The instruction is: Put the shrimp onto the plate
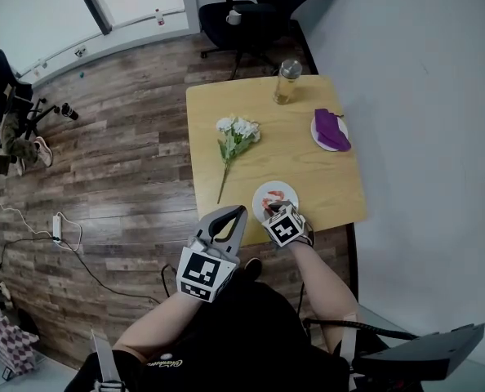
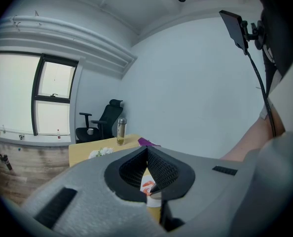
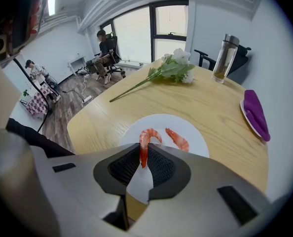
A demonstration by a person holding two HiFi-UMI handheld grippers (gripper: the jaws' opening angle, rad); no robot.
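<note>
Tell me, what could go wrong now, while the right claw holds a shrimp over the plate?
The right claw seems to grip the shrimp by one end only, so it may slip out early and land on the table. The plate sits close to the table's near edge; a nudge from the claw could push it off.

Nothing legible; the white print on the dark shirt (image 1: 226, 329) is blurred
</note>
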